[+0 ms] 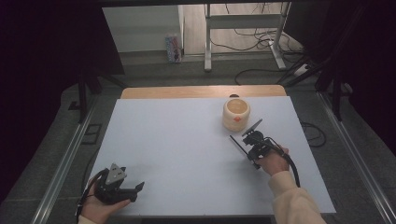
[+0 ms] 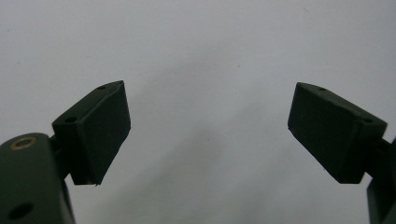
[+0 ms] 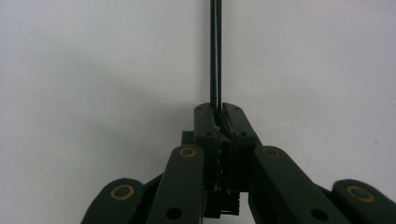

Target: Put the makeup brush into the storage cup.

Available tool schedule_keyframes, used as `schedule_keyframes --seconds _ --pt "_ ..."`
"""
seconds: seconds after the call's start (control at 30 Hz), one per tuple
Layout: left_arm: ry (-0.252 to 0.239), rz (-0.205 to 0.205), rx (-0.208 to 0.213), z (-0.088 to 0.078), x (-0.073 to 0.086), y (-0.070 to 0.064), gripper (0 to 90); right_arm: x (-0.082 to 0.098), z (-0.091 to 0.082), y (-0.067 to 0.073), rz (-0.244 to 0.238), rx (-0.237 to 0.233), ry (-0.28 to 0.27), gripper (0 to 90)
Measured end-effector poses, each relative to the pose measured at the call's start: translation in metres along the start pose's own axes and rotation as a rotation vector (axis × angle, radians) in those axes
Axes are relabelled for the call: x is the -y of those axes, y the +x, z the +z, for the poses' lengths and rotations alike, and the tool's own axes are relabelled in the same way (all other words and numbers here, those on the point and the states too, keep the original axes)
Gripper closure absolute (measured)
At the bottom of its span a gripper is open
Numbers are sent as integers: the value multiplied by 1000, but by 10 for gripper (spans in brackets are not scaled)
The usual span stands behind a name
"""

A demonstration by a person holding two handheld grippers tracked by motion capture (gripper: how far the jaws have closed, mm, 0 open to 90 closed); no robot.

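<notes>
— Black chopsticks (image 3: 215,51) clenched in my right claw (image 1: 251,148), tips low on the tabletop (image 1: 177,154). Cup?
— Cream cup (image 1: 236,113) just beyond, up-left along their axis. Left claw (image 1: 133,190) released, far.

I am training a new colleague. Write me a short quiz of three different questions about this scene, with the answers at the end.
1. True or false: the right gripper has its jaws closed on a pair of thin black sticks.
2. Which describes the left gripper? A) shut on a stick; B) open above the bare white table; C) holding the cup.
3. Fill in: the beige cup stands upright near the ____ edge of the table, beyond the right gripper.

Key
1. True: the sticks run forward from between the closed jaws, like chopsticks.
2. B: the jaws stand wide apart with nothing between them.
3. Far: it is apart from both grippers.
</notes>
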State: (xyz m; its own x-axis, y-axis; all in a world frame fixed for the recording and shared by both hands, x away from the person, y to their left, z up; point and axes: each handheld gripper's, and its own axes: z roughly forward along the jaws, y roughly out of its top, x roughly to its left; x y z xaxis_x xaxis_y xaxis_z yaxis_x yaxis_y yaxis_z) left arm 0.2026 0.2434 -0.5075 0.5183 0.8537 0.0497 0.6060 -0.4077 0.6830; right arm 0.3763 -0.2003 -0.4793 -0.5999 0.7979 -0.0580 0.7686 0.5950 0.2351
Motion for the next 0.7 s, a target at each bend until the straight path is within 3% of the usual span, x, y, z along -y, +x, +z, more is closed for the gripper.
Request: schedule_keyframes --seconds 0.37,0.7 --pt "1 -1 -6 1 0 -1 143 12 -22 11 -93 -50 -88 861" --pt "0 0 -17 0 0 -1 146 15 -24 17 -128 -85 -133 861"
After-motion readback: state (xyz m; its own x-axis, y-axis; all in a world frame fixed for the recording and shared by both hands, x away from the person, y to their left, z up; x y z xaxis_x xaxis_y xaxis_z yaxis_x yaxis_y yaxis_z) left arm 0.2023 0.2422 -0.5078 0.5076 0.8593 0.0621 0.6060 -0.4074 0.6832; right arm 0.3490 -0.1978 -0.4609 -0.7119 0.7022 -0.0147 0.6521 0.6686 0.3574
